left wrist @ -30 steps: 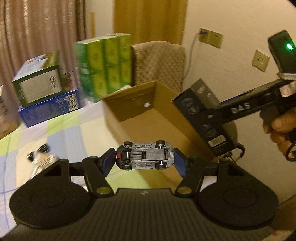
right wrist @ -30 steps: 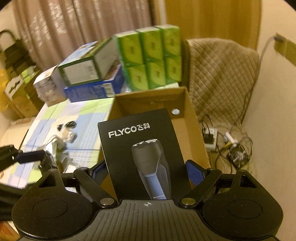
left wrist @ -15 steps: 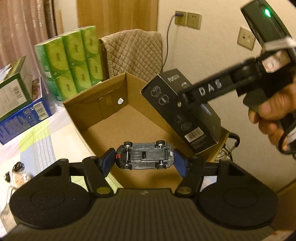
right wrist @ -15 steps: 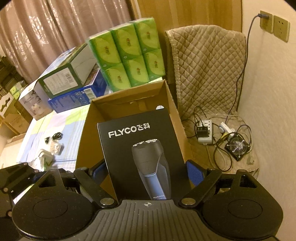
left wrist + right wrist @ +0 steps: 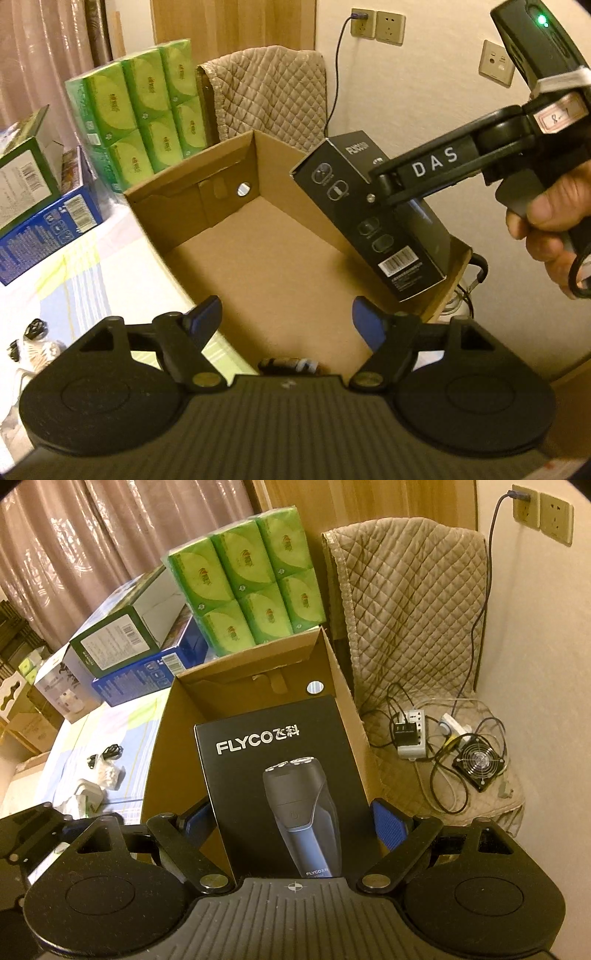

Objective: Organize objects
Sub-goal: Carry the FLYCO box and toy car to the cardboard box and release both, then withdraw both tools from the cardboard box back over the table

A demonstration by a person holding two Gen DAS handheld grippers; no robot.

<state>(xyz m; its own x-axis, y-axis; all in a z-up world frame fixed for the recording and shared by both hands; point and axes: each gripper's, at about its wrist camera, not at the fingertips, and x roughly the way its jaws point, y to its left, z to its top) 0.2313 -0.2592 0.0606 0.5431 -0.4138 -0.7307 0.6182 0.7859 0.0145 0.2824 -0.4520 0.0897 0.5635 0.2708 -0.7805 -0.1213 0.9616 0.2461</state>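
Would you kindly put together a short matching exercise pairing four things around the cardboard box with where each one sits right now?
Things:
1. shaver box
2. toy car
3. green tissue packs
4. small fan

Places:
A. stacked behind the cardboard box
B. on the padded seat among cables
C. lying low in the cardboard box, free of the opening jaws of the left gripper
D. between the jaws of the right gripper

Pairs: 1-D, 2-C, 3-A, 4-B
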